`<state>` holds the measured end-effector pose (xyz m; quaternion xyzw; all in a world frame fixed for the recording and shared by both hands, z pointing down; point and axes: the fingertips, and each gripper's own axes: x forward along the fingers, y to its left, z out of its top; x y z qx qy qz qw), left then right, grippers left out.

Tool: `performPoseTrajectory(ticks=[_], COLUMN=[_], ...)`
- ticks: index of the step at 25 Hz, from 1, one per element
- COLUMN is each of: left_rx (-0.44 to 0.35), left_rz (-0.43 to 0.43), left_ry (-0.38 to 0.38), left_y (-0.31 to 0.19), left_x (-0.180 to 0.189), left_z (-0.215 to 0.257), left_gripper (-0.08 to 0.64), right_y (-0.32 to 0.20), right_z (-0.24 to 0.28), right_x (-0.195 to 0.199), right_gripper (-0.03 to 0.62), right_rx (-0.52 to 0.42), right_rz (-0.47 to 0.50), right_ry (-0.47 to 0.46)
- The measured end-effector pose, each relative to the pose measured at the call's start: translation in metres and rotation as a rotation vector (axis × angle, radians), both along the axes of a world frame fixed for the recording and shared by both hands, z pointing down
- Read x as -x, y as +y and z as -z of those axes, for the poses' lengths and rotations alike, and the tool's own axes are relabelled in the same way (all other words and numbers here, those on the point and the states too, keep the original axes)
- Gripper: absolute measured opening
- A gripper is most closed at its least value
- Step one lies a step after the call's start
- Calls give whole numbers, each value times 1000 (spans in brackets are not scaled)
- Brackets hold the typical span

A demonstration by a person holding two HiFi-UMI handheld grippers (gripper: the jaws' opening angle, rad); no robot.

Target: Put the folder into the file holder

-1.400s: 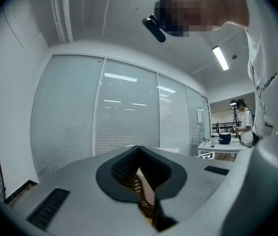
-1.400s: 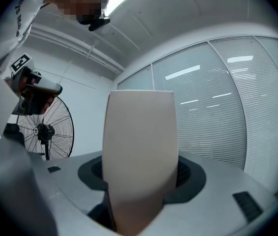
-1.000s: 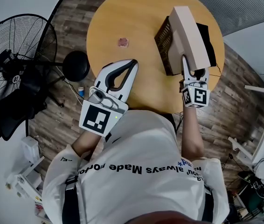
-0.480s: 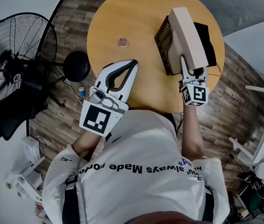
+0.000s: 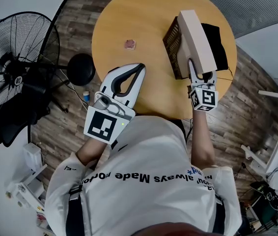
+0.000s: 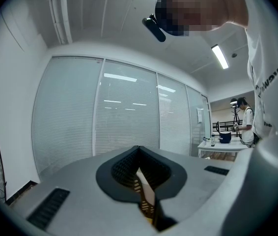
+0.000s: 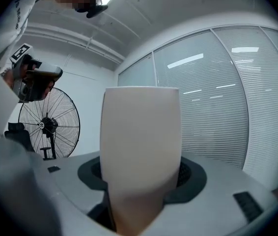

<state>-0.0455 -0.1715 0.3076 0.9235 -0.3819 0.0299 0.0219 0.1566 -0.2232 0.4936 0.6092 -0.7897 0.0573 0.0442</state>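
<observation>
While the person stands at the near edge of the round table (image 5: 129,14), the scene reads left to right:

Fan: a black pedestal fan (image 5: 18,58) stands on the wooden floor, well apart from the table's left edge.
Black disc: a round black thing (image 5: 80,69) sits on the floor just beside the table's left rim.
Left hand-held gripper: the left hand-held gripper (image 5: 140,68) hangs over the table's near-left edge, its jaws closed tip to tip with nothing between them.
Small item: a little pinkish thing (image 5: 129,44) lies alone on the table, left of the holder.
File holder: a dark mesh file holder (image 5: 172,41) stands on the right half of the table.
Folder: a thick beige folder (image 5: 198,38) is tilted along the holder's right side, touching it; whether it sits inside a slot cannot be told.
Right hand-held gripper: the right hand-held gripper (image 5: 201,75) has its jaws set wide and clamped on the folder's near end.
Dark shape: a black thing (image 5: 217,41) shows just right of the folder, partly hidden.
</observation>
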Motion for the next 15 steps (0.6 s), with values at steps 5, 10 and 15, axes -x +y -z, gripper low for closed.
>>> performPoseTrajectory(ticks=[5,10,15], left_rx=[1,3,3], left_rz=[6,12,14], left_ry=[2,1,1], left_y=[0,1,1], left_x=[2,0,0], left_z=[-1,-1,-1], left_gripper=[23,23,23], right_y=[-1,-1,-2], right_z=[-6,-11,-17], right_x=[2,0,1], right_gripper=[287,287,287], right_rx=[18,36,53], right_rz=[2,4,6], right_ry=[8,18,30])
